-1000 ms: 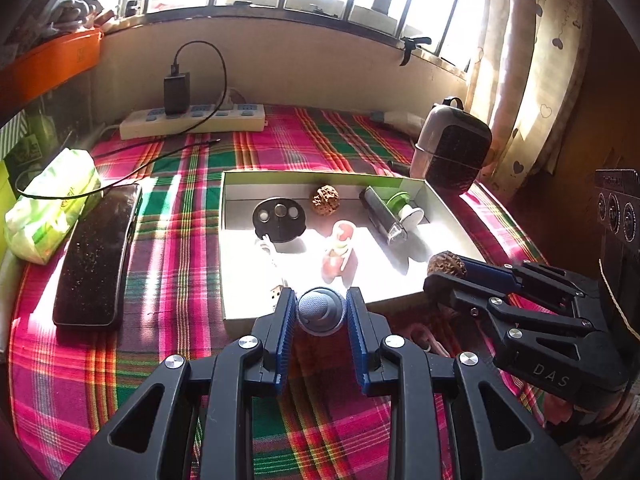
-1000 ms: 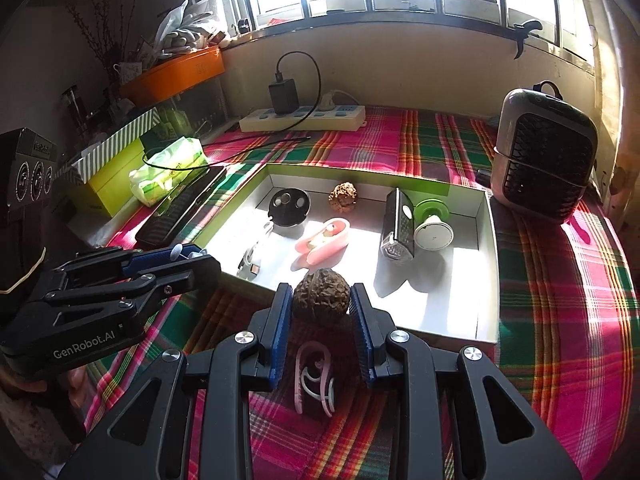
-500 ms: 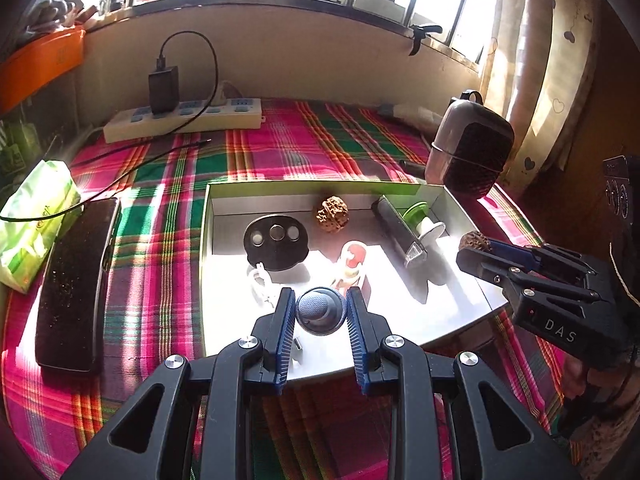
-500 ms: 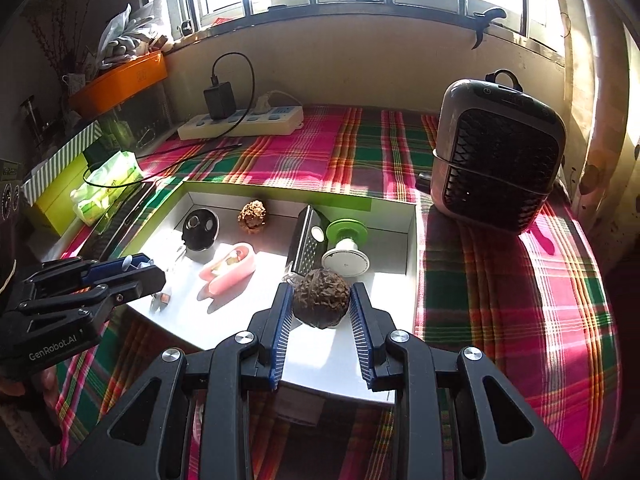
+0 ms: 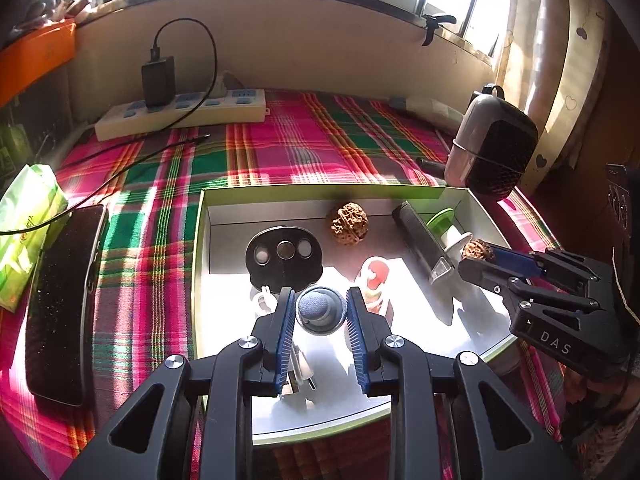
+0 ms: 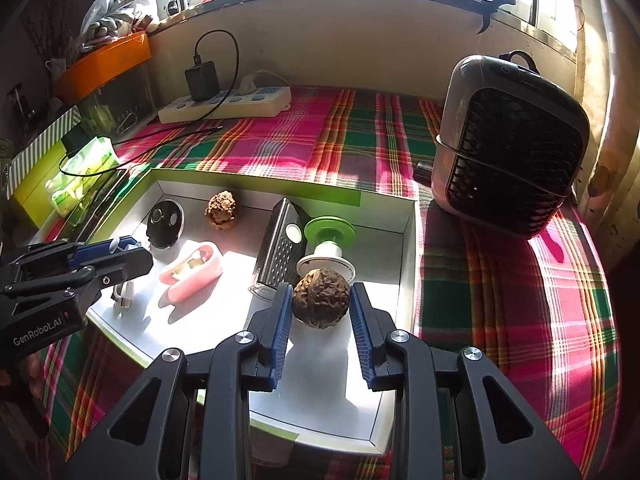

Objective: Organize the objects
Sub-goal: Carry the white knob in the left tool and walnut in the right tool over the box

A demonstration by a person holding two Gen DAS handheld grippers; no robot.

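Observation:
My left gripper (image 5: 320, 312) is shut on a small round grey-blue object (image 5: 319, 309) and holds it over the white tray (image 5: 202, 240), near its front left. My right gripper (image 6: 320, 300) is shut on a brown walnut (image 6: 322, 296) over the tray's front right part (image 6: 406, 264). In the tray lie a second walnut (image 5: 349, 223), a black disc with three round inserts (image 5: 283, 256), a pink case (image 6: 192, 266), a black grater-like block (image 6: 280, 248), a green and white spool (image 6: 328, 246) and a small white cable (image 6: 122, 294).
A black and grey fan heater (image 6: 508, 160) stands right of the tray. A white power strip with a charger (image 5: 180, 110) lies at the back. A black keyboard-like slab (image 5: 60, 300) and a green tissue pack (image 5: 28, 224) lie left of the tray on the plaid cloth.
Both grippers have moved forward from the cloth in front of the tray to over the tray, each still holding its object.

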